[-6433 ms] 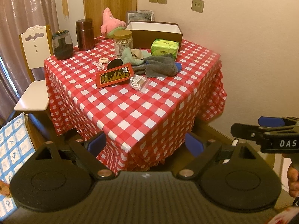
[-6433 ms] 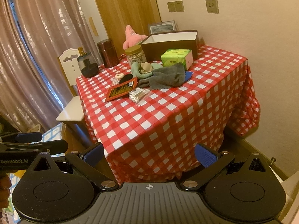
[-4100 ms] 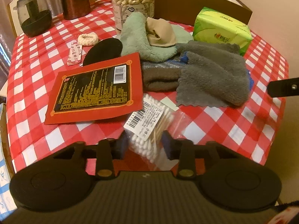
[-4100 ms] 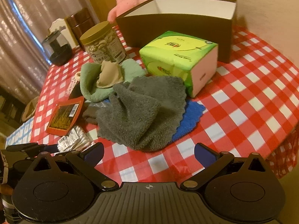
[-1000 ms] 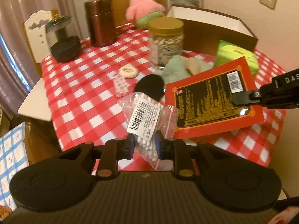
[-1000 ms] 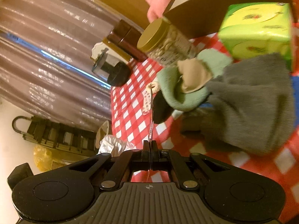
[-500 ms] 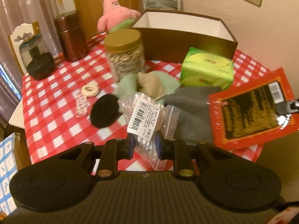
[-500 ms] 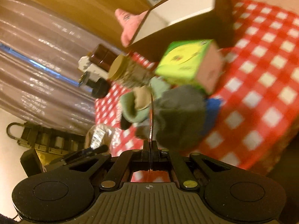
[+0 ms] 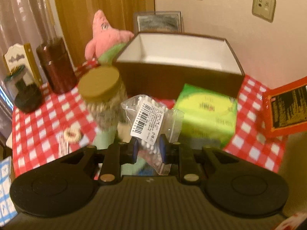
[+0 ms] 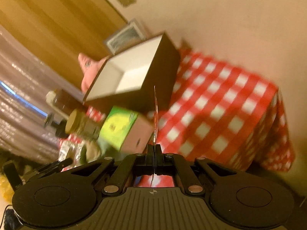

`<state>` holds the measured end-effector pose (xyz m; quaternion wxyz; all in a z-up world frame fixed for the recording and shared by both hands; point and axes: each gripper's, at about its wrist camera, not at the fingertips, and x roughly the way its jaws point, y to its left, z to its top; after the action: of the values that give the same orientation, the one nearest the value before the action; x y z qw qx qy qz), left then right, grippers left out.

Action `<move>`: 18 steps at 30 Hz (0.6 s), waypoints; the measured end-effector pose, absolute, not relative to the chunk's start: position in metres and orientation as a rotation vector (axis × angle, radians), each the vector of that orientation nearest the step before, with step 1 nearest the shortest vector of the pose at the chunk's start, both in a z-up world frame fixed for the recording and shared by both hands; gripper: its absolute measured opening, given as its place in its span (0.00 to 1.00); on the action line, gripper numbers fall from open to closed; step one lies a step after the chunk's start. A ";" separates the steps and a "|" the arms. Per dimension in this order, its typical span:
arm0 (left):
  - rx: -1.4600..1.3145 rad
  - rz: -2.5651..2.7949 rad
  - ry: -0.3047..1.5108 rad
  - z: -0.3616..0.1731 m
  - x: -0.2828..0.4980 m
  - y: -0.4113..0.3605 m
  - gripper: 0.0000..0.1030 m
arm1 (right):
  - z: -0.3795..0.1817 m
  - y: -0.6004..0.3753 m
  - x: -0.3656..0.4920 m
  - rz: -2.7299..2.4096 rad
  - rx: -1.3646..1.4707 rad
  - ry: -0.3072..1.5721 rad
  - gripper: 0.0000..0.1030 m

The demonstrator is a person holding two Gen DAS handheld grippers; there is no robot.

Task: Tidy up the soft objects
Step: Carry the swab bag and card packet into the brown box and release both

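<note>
**Both grippers loaded near the open box**

Gripping a clear bag of cotton swabs (image 9: 151,122), the left gripper (image 9: 147,149) has its blue pads closed part-way onto the bag's lower half, so the barcode label stands up above the fingers. The bag hangs in the air in front of the brown box (image 9: 178,71), which sits open-topped and white inside at the far side of the table (image 9: 44,118).

The right gripper (image 10: 154,151) is squeezed fully together on the red flat packet (image 10: 155,113), seen edge-on as a thin line rising from between the pads. In the left wrist view that same packet (image 9: 287,109) shows its black and gold printed face, off to the right of the box and above the table's right edge.

Just in front of the box stands the green tissue pack (image 9: 207,115), and to the box's front left a jar with a gold lid (image 9: 101,88). A pink plush star (image 9: 104,36) leans against the box's left wall. Further left of the box are a dark brown canister (image 9: 55,67) and a small dark lidded jar (image 9: 25,95). Both views are blurred by motion.
</note>
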<state>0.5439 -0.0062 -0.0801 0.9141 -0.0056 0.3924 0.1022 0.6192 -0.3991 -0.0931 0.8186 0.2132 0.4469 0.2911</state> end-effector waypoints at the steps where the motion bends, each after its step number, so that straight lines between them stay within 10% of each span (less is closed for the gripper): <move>1: -0.008 0.212 0.798 -0.077 0.553 -0.006 0.20 | -0.088 -0.401 0.627 0.613 0.452 0.929 0.00; 18: 0.046 0.193 0.719 -0.054 0.722 -0.013 0.20 | -0.033 -0.317 0.768 0.725 0.410 0.657 0.00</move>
<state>0.7224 -0.0132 -0.0536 0.9312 0.0224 0.3514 0.0945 0.7681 -0.3166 -0.0335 0.8626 0.1956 0.3131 0.3459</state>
